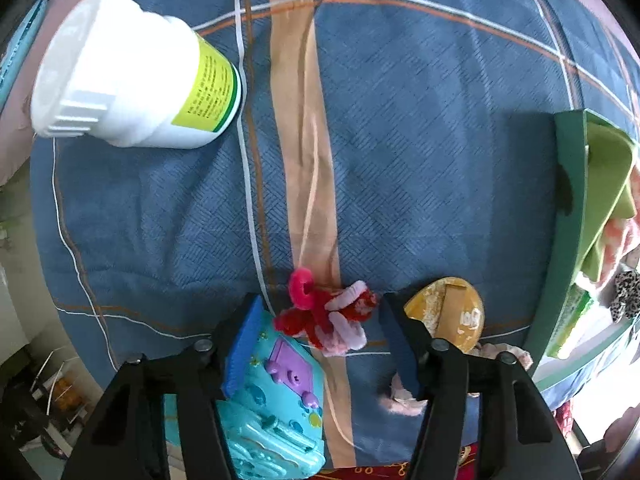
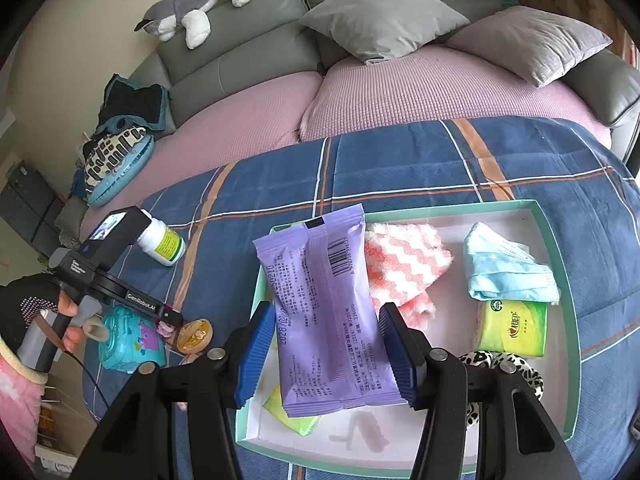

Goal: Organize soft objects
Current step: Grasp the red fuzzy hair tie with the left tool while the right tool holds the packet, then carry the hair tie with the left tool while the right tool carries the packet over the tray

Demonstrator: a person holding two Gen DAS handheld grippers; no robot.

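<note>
**Two grippers over a plaid-covered bed**

Right gripper (image 2: 326, 354): fingers clamped on the long sides of a lilac wipes packet (image 2: 326, 312), glossy, barcode uppermost, held above the tray (image 2: 560, 280) near the bed's front edge. Inside lie a pink-and-white zigzag fluffy cloth (image 2: 404, 264), a blue face mask (image 2: 508, 268) and a green tissue pack (image 2: 514, 328). Left gripper (image 1: 324, 336): fingers partly open, straddling a red-and-pink fuzzy toy (image 1: 326, 316) on the blanket (image 1: 400, 160), pads not touching it.

Purple packet (image 2: 328, 312), pink-white zigzag cloth (image 2: 404, 260), blue plaid blanket (image 1: 400, 140), leopard-print scrunchie (image 2: 516, 368)
</note>
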